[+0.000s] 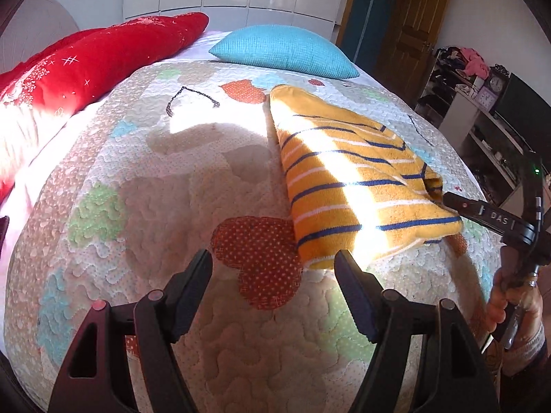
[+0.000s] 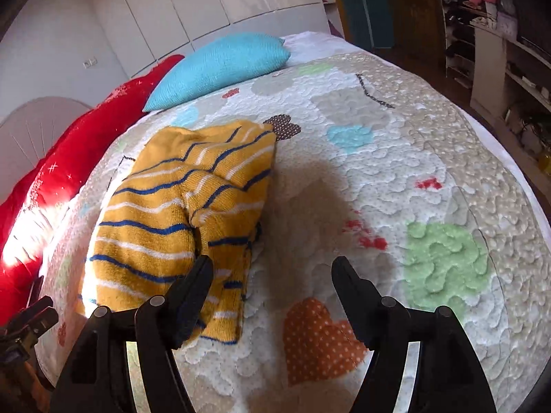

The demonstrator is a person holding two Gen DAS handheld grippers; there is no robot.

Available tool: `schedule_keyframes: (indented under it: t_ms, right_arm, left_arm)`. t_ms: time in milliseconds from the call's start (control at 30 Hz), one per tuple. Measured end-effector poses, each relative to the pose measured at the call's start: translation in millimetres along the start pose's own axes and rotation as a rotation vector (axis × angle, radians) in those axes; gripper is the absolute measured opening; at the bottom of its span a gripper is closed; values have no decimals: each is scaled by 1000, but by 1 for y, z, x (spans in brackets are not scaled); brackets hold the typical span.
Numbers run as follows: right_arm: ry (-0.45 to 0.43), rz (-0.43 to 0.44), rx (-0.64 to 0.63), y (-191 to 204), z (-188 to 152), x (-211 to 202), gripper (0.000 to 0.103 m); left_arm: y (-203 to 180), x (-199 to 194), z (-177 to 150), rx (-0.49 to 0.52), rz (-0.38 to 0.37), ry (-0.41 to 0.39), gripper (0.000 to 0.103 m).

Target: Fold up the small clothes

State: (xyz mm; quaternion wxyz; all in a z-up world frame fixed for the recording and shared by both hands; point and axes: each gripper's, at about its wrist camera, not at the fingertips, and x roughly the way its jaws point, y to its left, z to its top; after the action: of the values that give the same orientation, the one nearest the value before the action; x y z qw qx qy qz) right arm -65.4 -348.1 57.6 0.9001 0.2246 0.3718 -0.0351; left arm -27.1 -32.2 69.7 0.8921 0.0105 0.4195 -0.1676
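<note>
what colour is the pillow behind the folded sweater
Turquoise knitted pillow; clearest in the left wrist view.

Black left gripper (image 1: 273,268) shows round silver pivot pins; right gripper (image 1: 458,203) carries white "DAS" lettering; the hand (image 1: 516,306) wears a ring.

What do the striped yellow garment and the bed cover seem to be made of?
The striped yellow garment looks like soft knit, perhaps cotton or wool: fuzzy surface, visible knit rows, limp folds. The bed cover looks like a quilted, padded fabric with a matte finish: wavy stitching puffs up the printed patches.
</note>
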Motion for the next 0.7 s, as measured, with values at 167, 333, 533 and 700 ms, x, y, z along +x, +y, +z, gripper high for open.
schedule_keyframes:
  t_ms: [167,333,533,700]
  right_arm:
    - [-25,4,33,5,-27,-25,76]
    - [7,26,88,4,-51,-27,76]
    - [30,40,139,-1,-66,-32,76]
    - [26,33,138,0,-73,-44,76]
  left_arm:
    - [-8,-12,-9,-25,20,-22,76]
    - [-21,-26,-18,3,32,-39,80]
    - [-26,-33,-28,4,32,-27,80]
    - [-33,-40,-35,7,34,-28,80]
